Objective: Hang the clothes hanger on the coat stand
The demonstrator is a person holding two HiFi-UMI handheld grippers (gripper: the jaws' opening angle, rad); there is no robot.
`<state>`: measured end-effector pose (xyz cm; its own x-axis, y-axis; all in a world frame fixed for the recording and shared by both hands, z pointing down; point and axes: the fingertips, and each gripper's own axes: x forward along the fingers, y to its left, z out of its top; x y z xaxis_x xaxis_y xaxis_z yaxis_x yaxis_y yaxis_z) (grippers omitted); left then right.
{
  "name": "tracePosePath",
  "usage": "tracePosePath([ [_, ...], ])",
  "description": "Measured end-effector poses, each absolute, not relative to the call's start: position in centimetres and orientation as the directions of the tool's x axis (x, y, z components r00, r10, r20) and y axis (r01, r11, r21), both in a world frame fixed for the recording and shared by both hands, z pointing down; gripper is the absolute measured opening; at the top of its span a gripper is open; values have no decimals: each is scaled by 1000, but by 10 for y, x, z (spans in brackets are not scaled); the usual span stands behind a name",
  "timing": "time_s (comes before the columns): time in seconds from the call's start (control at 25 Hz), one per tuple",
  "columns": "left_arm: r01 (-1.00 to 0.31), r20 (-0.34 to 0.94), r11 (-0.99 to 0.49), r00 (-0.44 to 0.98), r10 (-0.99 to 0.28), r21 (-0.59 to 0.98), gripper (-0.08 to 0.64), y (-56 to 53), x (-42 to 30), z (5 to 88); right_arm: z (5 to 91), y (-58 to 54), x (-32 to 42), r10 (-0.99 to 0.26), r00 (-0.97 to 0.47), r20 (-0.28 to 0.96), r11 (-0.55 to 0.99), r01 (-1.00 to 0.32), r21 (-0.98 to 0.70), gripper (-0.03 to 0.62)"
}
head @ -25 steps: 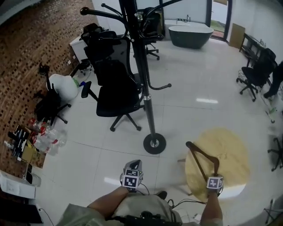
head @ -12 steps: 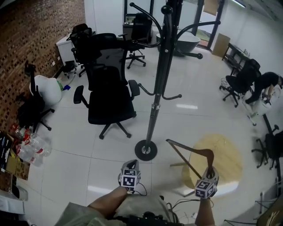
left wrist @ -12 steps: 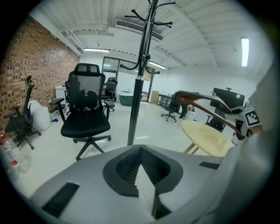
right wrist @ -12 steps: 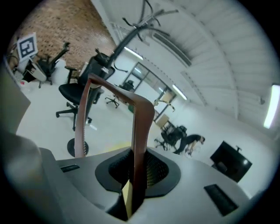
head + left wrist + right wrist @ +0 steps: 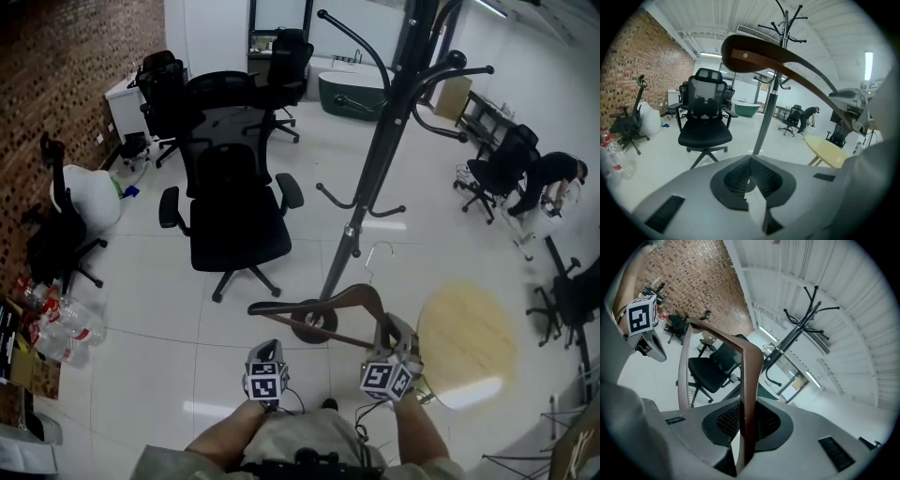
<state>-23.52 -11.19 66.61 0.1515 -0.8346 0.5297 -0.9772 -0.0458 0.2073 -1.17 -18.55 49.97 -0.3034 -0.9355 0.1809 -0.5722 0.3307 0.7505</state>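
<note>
**A:** Head view first. What is the hanger like?

**B:** The clothes hanger (image 5: pixel 319 305) is smooth dark-brown wood, a curved-shouldered triangle with a thin wire hook (image 5: pixel 376 255). It lies almost level at 6 o'clock of the coat stand (image 5: pixel 375 187), a black pole with curled arms. The right gripper (image 5: pixel 386 330) pinches the hanger near its right end. The left gripper (image 5: pixel 265 356) sits at 9 o'clock of the right one, apart from the wood.

**A:** And the left gripper view?

**B:** Its ribbed dark pads (image 5: pixel 736 180) are pressed together on nothing. The hanger's glossy arm (image 5: pixel 787 65) arcs across at 12 o'clock, in front of the stand's pole (image 5: pixel 765 122).

**A:** The right gripper view?

**B:** The jaws are clamped on the hanger's wooden arm (image 5: pixel 750 376), which rises edge-on between mesh-textured pads (image 5: pixel 726 420). The stand (image 5: pixel 797 333) shows at 1 o'clock.
</note>
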Motion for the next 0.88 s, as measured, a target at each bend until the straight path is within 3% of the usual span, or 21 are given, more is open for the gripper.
tracePosePath([
  [0.2,-980,522,57,52,-851,191,17,-101,-267,658,530,-220,-55,-902,-346,257,412,-519,749,31],
  [0.4,-972,543,140,-16,-840,187,17,-97,-271,663,565,-264,-36,-909,-278,311,414,-515,750,31],
  [0.88,-976,548,141,-29,-836,163,17,-114,-254,667,633,-321,-12,-852,-168,497,508,-496,704,20],
])
